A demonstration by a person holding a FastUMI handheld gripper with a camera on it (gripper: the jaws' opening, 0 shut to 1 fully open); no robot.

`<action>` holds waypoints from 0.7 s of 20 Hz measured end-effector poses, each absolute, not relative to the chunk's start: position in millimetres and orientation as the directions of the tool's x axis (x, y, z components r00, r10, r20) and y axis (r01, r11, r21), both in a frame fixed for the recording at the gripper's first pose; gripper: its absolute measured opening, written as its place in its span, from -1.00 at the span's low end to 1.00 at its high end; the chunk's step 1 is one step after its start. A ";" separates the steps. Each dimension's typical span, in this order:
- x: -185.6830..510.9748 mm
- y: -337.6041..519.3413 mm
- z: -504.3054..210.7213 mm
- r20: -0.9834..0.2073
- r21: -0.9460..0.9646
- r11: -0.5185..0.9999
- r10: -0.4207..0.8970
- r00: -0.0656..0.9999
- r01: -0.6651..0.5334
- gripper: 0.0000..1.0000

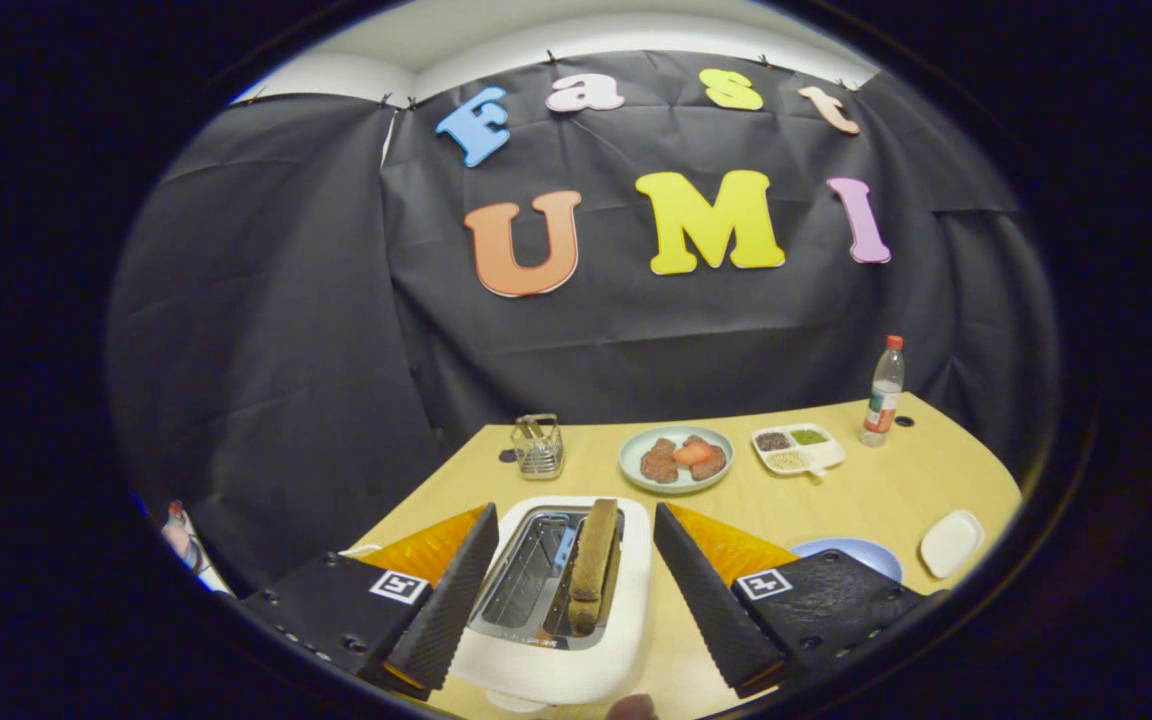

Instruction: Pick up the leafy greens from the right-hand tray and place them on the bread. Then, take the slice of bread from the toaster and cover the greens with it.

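Hovering over the white toaster [576,640] right now, with the gripper [571,600] spread wide so the fingers are sitting on either side of it, left finger [451,600] by the toaster's left edge and right finger [706,600] off its right side. They aren't gripping anything; both are standing clear of the toaster body as far as I can tell.

The slice of bread [593,565] is standing upright in the right-hand slot, browned, poking up above the rim, roughly midway between the fingers. The left slot [526,570] is showing bare metal.

Everything is sitting on a light wooden desk [876,495]. Farther back, a small wire rack [537,446] is standing to the far left. To its right a pale green plate [677,460] is carrying a couple of brownish pieces with something orange-red in the middle. Further right, a white divided tray [798,449] is holding dark, green and pale bits in separate compartments. A clear bottle with a red cap [884,392] is standing at the far right corner.

Nearer, a bluish plate [861,553] is peeking out from behind the right finger, and a small white dish [951,543] is lying to its right. Can't make out the leafy greens for sure.
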State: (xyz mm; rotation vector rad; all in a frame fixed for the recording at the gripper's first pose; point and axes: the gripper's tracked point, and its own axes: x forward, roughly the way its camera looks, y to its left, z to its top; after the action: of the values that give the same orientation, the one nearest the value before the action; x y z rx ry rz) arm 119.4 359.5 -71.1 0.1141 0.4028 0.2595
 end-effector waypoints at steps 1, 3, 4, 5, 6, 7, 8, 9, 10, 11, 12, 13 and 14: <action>122.7 361.5 -75.4 -0.385 0.159 0.961 0.271 0.882 -0.226 0.90; 126.8 363.0 -83.7 -0.409 0.168 0.961 0.270 0.872 -0.219 0.80; 128.4 364.1 -87.2 -0.418 0.173 0.962 0.266 0.869 -0.211 0.80; 127.4 367.7 -87.6 -0.418 0.164 0.962 0.267 0.868 -0.217 0.80; 129.3 368.6 -87.4 -0.420 0.138 0.967 0.253 0.872 -0.214 0.60; 131.2 367.0 -91.3 -0.431 0.125 0.972 0.236 0.871 -0.201 0.50; 129.7 366.2 -99.9 -0.450 0.140 0.973 0.227 0.864 -0.183 0.45; 131.5 367.9 -107.3 -0.466 0.154 0.973 0.225 0.856 -0.172 0.39; 133.8 367.2 -109.7 -0.480 0.153 0.975 0.216 0.850 -0.162 0.18; 135.2 363.0 -114.3 -0.496 0.149 0.978 0.201 0.845 -0.145 -0.02; 135.9 359.1 -118.0 -0.508 0.158 0.979 0.192 0.840 -0.128 -0.23; 134.7 358.2 -118.8 -0.514 0.176 0.976 0.202 0.833 -0.128 -0.43; 131.4 357.3 -118.3 -0.520 0.181 0.974 0.210 0.828 -0.134 -0.64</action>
State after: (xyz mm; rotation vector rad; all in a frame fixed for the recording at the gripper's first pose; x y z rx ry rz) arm 131.4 357.3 -118.3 0.1396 0.5669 0.1832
